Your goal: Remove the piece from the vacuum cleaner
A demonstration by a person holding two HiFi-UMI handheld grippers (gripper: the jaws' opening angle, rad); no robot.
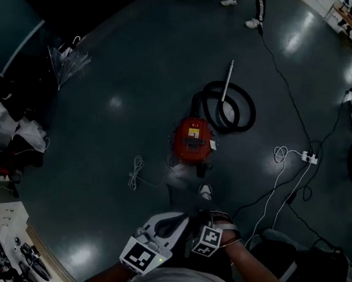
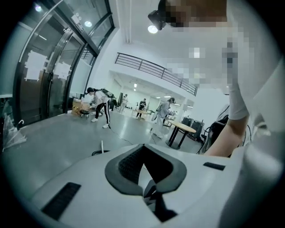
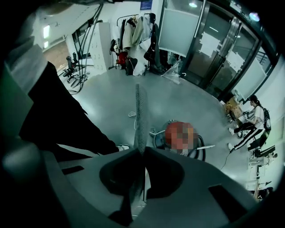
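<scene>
Vacuum cleaner (image 1: 192, 140): red, rounded body with a yellow label on top and a dark base. It stood on the floor (image 1: 126, 82) near the middle of the head view, ahead of both tools and well apart from them.
Hose (image 1: 247, 108): black, laid in a loose coil on the floor just beyond the red body, its near end running in toward the body.
Tube (image 1: 228, 80): slim, pale metal, straight. It lay across the coil, pointing away from the person.
Cord (image 1: 136, 172): thin and white, bunched on the floor to the left of the vacuum cleaner.
Power strip (image 1: 310, 157): white, on the floor far to the right, with white and black cables running from it.
Left tool (image 2: 144, 162): jaws spread wide with nothing between them. It was held low and close to the body, aimed out across the hall.
Right tool (image 3: 140, 95): jaws drawn narrow into one thin ribbed strip, with nothing seen between them. It pointed down at the floor, the vacuum cleaner just right of the strip.
Shoe (image 1: 206, 191): white, on the floor between the vacuum cleaner and the tools.
</scene>
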